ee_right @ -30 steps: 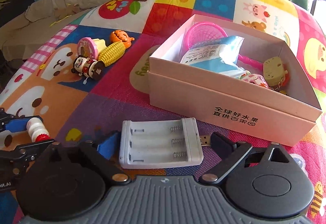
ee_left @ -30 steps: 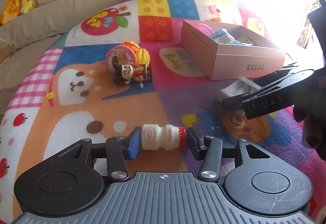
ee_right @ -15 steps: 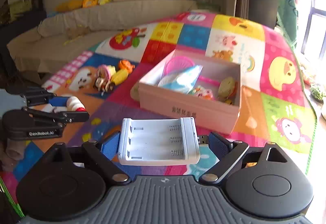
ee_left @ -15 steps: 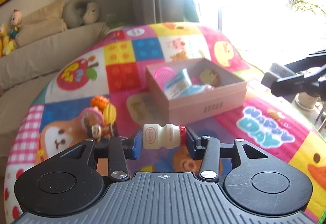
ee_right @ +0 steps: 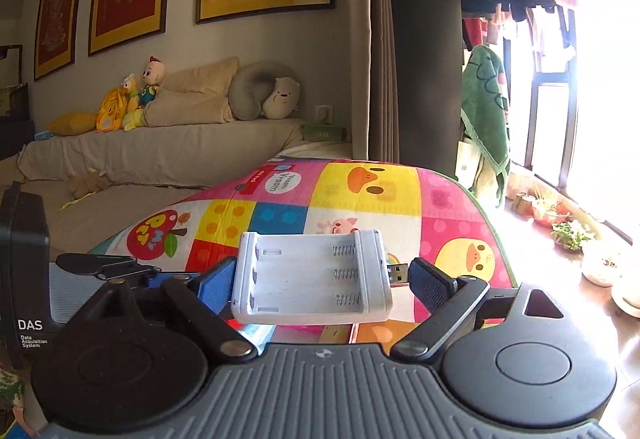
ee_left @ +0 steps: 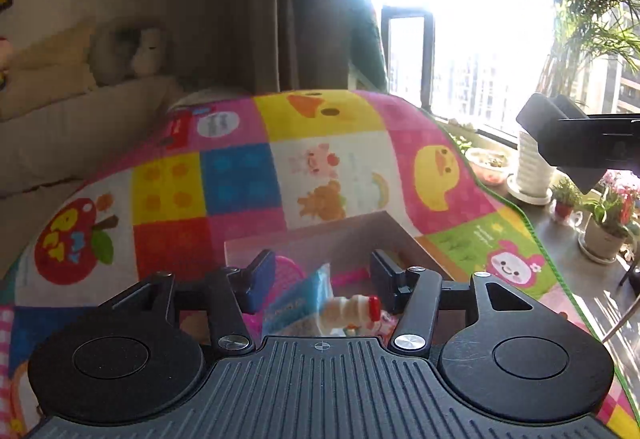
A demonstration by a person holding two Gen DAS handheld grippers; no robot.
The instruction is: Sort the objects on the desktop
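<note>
Left gripper (ee_left: 322,281) opening, yogurt bottle (ee_left: 352,313) loose over pink box (ee_left: 320,237); right gripper (ee_right: 316,279) fingers clenching battery charger (ee_right: 312,275).

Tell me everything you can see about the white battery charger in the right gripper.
The battery charger is a white, plastic-looking tray with three empty battery slots, each with a metal spring at its right end. A USB plug juts from its right side. It lies roughly level, open side up, held off the mat between the two blue pads of the right gripper, one pad at each end; the plug end meets the right pad. Nothing else touches it.
</note>
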